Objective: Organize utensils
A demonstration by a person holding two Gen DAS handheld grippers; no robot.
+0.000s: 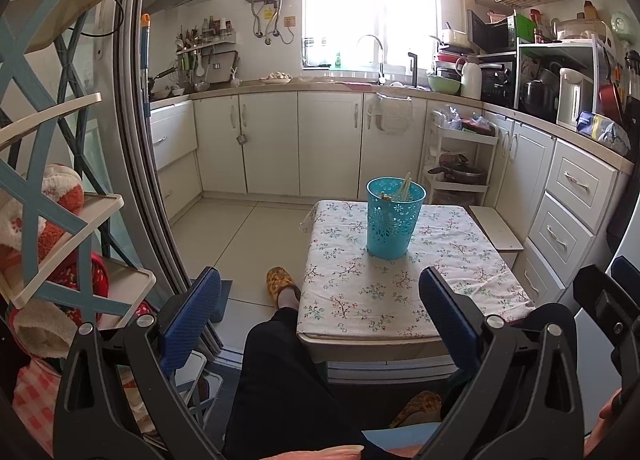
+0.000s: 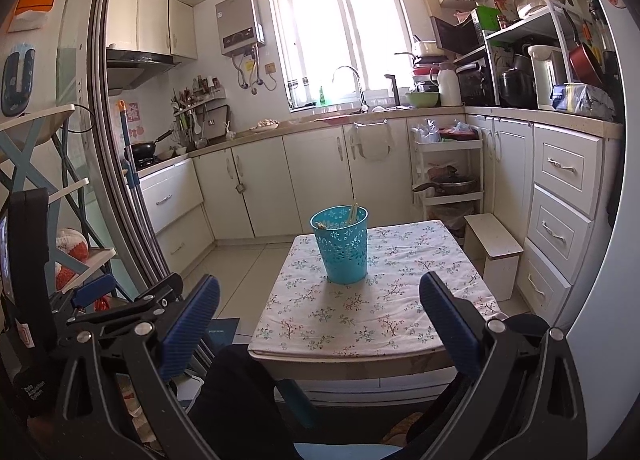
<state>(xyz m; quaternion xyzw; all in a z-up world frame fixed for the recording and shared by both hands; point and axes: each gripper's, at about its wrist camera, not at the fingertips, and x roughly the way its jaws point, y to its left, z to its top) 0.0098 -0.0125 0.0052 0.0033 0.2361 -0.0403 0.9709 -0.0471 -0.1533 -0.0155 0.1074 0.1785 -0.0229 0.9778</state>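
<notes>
A turquoise perforated holder stands upright on a small table with a floral cloth. Chopsticks and other utensils stick out of its top. It also shows in the right wrist view, on the table. My left gripper is open and empty, held back from the table's near edge, above my lap. My right gripper is open and empty, also short of the table's near edge. The right gripper's body shows at the right edge of the left wrist view.
A low white stool stands right of the table, by white drawers. A trolley rack with a pot is behind. A shelf unit and sliding door frame are on the left. My slippered foot is beside the table.
</notes>
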